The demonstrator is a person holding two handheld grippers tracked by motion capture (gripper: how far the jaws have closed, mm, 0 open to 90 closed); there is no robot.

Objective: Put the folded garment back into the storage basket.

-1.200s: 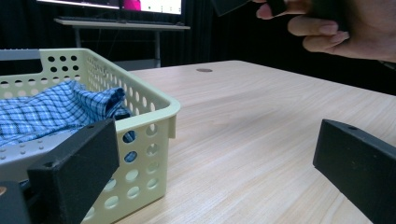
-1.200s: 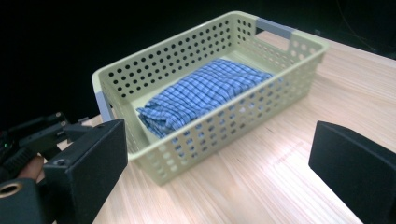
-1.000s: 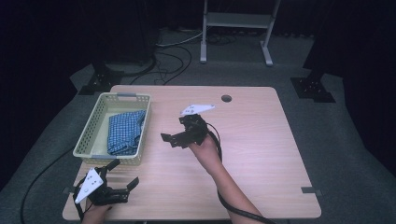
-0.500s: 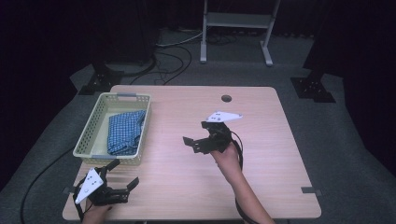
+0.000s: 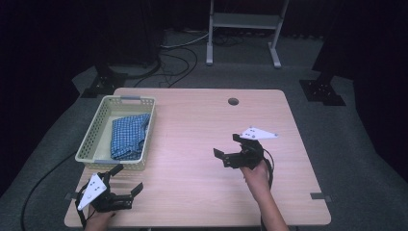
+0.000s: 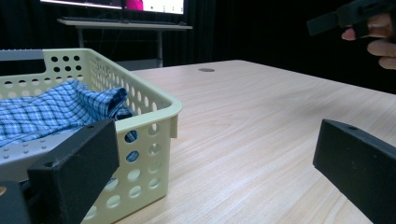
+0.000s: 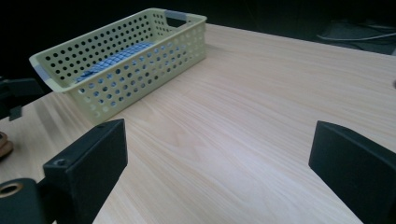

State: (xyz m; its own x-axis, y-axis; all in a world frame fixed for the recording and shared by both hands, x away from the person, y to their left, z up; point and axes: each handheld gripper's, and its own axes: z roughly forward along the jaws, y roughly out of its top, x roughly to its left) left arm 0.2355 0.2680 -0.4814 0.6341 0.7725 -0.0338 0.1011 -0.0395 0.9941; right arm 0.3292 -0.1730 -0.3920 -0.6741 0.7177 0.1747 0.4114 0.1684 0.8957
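We record first the desk, a light wood-grain top with rounded corners, standing on grey carpet before a dark backdrop. Next, a pale yellow perforated basket sits on the desk's left part, its long side running away from the person, with grey grips at both short ends. Inside it we note a folded blue checked cloth, bunched toward the basket's right wall and rising close to the rim in the left gripper view. We list the right gripper at right of centre, held in a hand above the wood and pointing left toward the basket, its jaws spread wide with nothing between them; a pale three-cornered plate tops it. The left gripper rests at the near left corner, just in front of the basket's near end, jaws likewise spread and empty; in its own view one jaw lies just beside the basket's near corner. Smallest, we enter a round dark hole in the desk near the far edge, well apart from both grippers.
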